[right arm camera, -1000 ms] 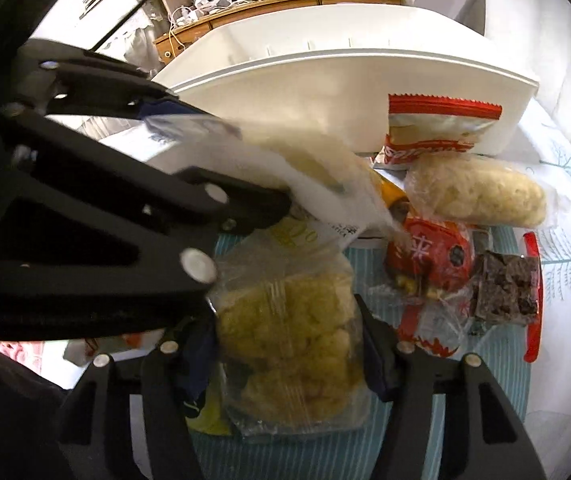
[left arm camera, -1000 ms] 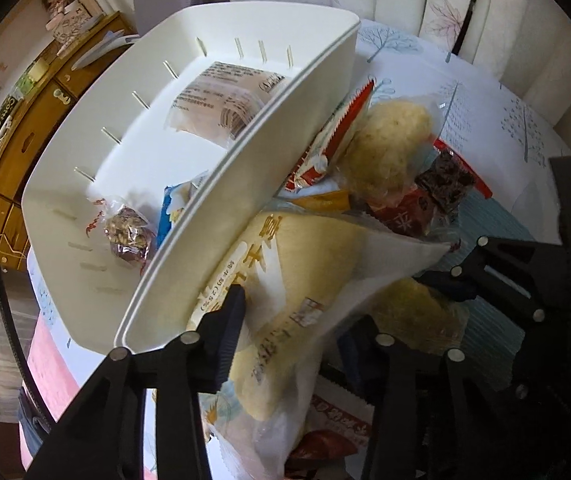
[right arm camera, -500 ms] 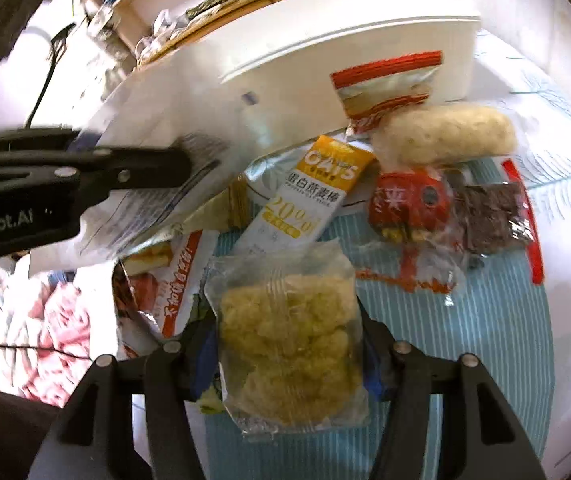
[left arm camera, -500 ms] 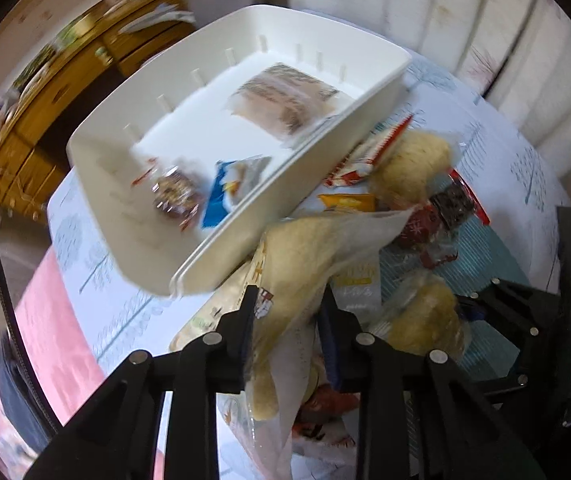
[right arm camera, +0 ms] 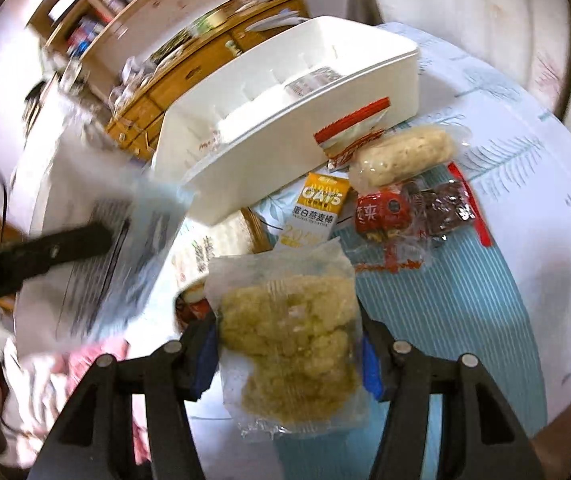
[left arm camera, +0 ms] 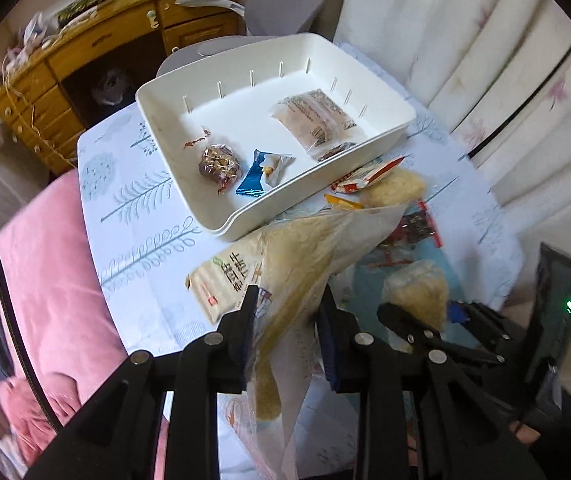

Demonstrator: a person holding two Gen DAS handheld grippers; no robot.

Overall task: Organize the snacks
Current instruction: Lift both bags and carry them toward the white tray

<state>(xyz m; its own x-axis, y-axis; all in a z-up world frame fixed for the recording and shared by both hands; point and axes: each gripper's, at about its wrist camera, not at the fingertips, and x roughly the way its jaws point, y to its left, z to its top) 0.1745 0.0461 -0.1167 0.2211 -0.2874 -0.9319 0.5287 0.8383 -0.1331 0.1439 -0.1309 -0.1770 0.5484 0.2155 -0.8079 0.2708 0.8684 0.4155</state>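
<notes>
Left wrist view: left gripper point(left arm camera: 287, 312) clamped on a large clear packet of pale yellow snack point(left arm camera: 305, 256), jaws just closed down on the film, packet hanging between the pads above the tablecloth point(left arm camera: 137, 216). White tray point(left arm camera: 213, 216) beyond it on the table — holds a brown foil-wrapped sweet point(left arm camera: 219, 164), a blue-and-white wrapper point(left arm camera: 261, 172) and a clear packet of brown biscuit point(left arm camera: 317, 118); a darker item sits against the near wall, too hidden to identify. Loose snacks in a heap just beside the tray's near wall. Right wrist view: right gripper point(right arm camera: 289, 344) closed on a clear bag of yellow crumbly cake point(right arm camera: 289, 336), pads pressing both sides of the bag, bag upright between them. Ahead of it on a teal striped mat point(right arm camera: 445, 312): yellow oat bar point(right arm camera: 319, 210), red-and-white sachet point(right arm camera: 351, 130) leaning against the tray wall, pale rice-cake roll point(right arm camera: 403, 154), red wrapped sweet point(right arm camera: 381, 212), dark brown bar in a red-edged wrapper point(right arm camera: 451, 204). Left gripper and its packet at left edge — heavily blurred. Wooden desk point(left arm camera: 97, 52) with drawers behind the table, pink fabric point(left arm camera: 57, 280) at lower left.
</notes>
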